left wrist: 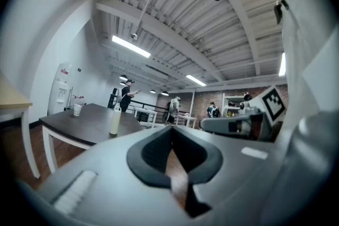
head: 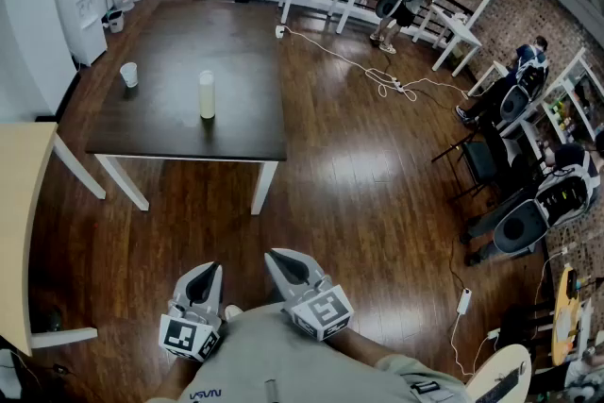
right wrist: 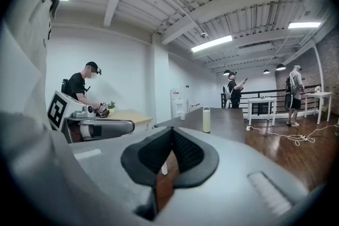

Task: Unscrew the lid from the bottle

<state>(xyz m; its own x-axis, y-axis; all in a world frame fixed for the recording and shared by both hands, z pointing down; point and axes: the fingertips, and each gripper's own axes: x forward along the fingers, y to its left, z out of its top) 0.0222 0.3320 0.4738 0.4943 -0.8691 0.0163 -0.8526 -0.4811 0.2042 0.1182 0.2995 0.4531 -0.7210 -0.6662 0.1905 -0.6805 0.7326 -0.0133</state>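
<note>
A tall pale bottle (head: 206, 95) with a white lid stands upright on the dark table (head: 236, 123), far ahead of me. It also shows small in the left gripper view (left wrist: 115, 120) and the right gripper view (right wrist: 206, 119). My left gripper (head: 209, 271) and right gripper (head: 274, 257) hang close to my body over the wooden floor, well short of the table. Both point roughly level toward it. In each gripper view the jaws meet with nothing between them: left (left wrist: 171, 129), right (right wrist: 172, 130).
A white paper cup (head: 129, 75) stands on the dark table left of the bottle. A light wooden table (head: 19, 203) is at my left and a water dispenser (head: 80, 5) at the wall. A cable (head: 382, 78) crosses the floor; people and chairs (head: 519, 222) are at the right.
</note>
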